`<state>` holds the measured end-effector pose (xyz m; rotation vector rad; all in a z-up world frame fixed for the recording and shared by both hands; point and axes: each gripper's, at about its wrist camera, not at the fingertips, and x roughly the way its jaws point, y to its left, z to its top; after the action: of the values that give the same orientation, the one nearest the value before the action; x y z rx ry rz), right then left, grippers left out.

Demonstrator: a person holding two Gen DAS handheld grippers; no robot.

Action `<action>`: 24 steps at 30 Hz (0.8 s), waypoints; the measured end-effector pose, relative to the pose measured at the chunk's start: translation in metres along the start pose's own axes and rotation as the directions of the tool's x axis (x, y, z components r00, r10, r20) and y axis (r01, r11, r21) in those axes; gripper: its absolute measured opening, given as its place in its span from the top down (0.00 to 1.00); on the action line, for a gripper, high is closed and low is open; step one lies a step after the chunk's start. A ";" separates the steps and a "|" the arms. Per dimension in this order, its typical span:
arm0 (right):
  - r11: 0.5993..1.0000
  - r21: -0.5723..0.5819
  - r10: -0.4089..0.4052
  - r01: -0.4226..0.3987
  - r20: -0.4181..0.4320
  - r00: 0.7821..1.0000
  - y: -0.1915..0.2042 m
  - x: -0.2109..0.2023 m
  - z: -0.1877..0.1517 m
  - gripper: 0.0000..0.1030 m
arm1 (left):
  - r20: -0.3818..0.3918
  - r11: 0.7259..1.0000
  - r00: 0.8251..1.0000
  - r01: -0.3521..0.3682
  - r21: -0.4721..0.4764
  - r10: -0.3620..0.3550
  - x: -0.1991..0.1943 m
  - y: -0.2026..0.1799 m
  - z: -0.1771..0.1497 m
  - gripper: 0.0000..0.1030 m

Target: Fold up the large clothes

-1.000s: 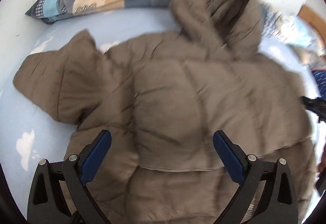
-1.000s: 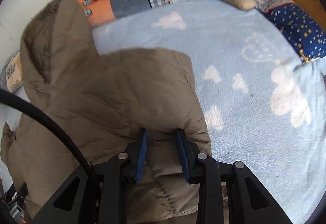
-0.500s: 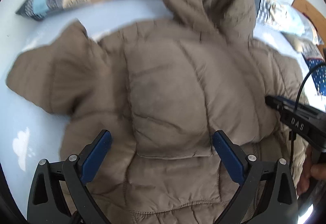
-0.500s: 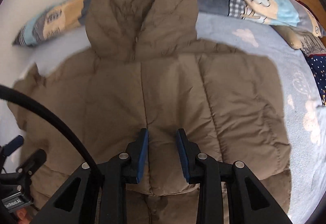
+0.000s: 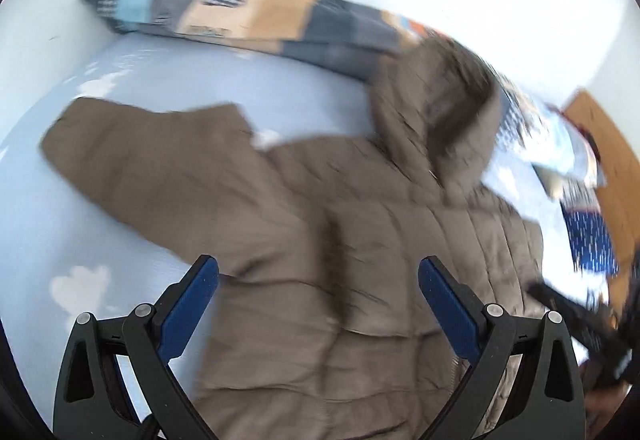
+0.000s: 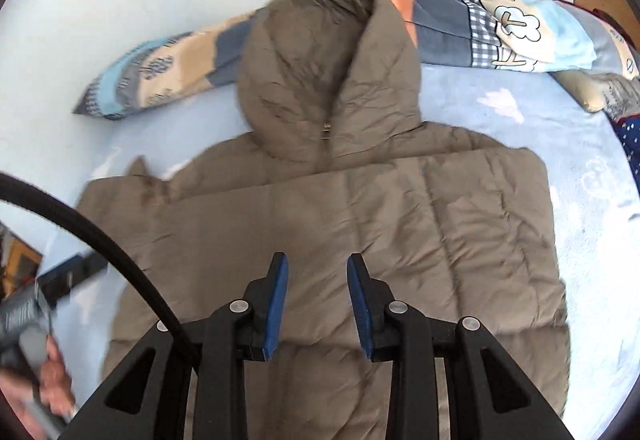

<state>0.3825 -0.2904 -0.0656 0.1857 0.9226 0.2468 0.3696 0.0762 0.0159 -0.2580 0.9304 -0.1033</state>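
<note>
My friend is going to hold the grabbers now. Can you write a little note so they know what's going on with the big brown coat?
Left tool: jaws wide open, holding nothing, above the coat.
Right tool: jaws partly apart, nothing gripped, above the middle of the coat.
Coat: lies flat on the light blue bed, hood toward the patchwork pillow by the wall.
Done: the right sleeve is folded in across the body.
Left: the left sleeve sticks out to the side. It likely gets folded in next, then the hood and body.
</note>
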 end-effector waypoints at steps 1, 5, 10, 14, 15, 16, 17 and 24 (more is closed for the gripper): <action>1.000 0.005 0.015 -0.015 0.000 1.000 0.004 -0.007 -0.005 0.64 | 0.005 1.000 1.000 -0.006 -0.026 0.006 -0.003 0.013 0.003 0.03; 0.997 0.011 0.071 -0.071 0.024 0.997 0.022 -0.037 -0.028 0.59 | 0.008 0.988 0.999 -0.036 -0.152 0.037 -0.013 0.071 0.011 0.03; 0.993 0.008 0.119 -0.120 0.046 0.992 0.038 -0.058 -0.048 0.52 | -0.019 0.966 0.994 -0.110 -0.234 0.109 -0.011 0.141 0.020 0.03; 0.994 -0.066 0.085 -0.082 0.044 0.995 0.048 -0.054 -0.052 0.52 | -0.038 0.950 0.994 -0.105 -0.295 0.098 -0.009 0.189 0.022 0.03; 0.995 -0.066 0.081 -0.078 0.042 0.996 0.046 -0.052 -0.051 0.52 | -0.034 0.945 0.995 -0.102 -0.310 0.096 -0.010 0.202 0.023 0.03; 0.995 -0.063 0.084 -0.081 0.038 0.996 0.044 -0.051 -0.051 0.52 | -0.026 0.940 0.995 -0.100 -0.326 0.097 -0.011 0.214 0.025 0.03; 0.995 -0.056 0.090 -0.088 0.036 0.995 0.042 -0.051 -0.050 0.52 | -0.017 0.933 0.995 -0.096 -0.347 0.096 -0.014 0.226 0.027 0.03; 0.995 -0.057 0.081 -0.080 0.019 0.997 0.027 -0.047 -0.050 0.52 | 0.064 0.835 0.996 -0.011 -0.550 0.055 -0.016 0.288 0.033 0.10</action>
<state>0.3118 -0.2760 -0.0522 0.1739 0.8871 0.3442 0.3801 0.3634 -0.0285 -0.7778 0.8708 0.2140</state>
